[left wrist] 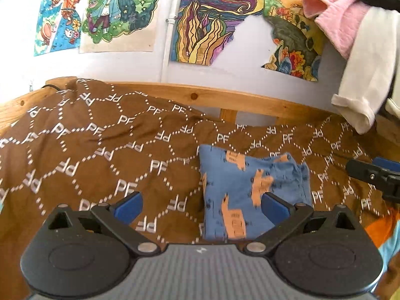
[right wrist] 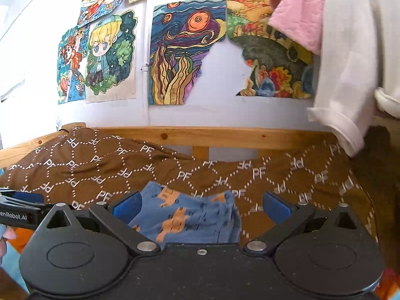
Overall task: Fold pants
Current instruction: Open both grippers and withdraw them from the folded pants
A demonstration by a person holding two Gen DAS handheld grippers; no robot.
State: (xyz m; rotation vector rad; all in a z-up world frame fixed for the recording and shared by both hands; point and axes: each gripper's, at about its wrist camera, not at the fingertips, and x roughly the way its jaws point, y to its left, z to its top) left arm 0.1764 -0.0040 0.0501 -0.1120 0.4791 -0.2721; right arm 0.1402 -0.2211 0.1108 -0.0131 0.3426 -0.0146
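**Pants lay folded on the brown bedspread, both grippers spread and empty**

Pants (left wrist: 252, 195) in blue cloth with orange animal shapes lay folded into a compact bundle on the brown bedspread (left wrist: 100, 150), the one printed with white "PF" letters and dotted hexagons. The bundle sat toward the near side of the bedspread, with the wooden bed rail (left wrist: 225, 97) running behind it on the far side.

The left gripper (left wrist: 201, 206) hung over the near edge of the bedspread with its blue-padded fingers (left wrist: 128, 206) spread wide; one pad stood over bare brown cloth and the other over the bundle's near corner. Whether that pad touched the cloth could not be told, since the picture was blurred there. Nothing was pinched between the fingers.

The right gripper (right wrist: 201, 206) was likewise spread and empty, with the pants (right wrist: 190, 217) just beyond its left finger and partly behind its body. In the left view this gripper's tip (left wrist: 375, 172) showed at the bedspread's right side, apart from the bundle.

Above the bed rail, coloured drawings (right wrist: 180, 50) hung on the pale wall, and a pink cloth (right wrist: 300, 17) and a white garment (right wrist: 350, 62) hung beside them.
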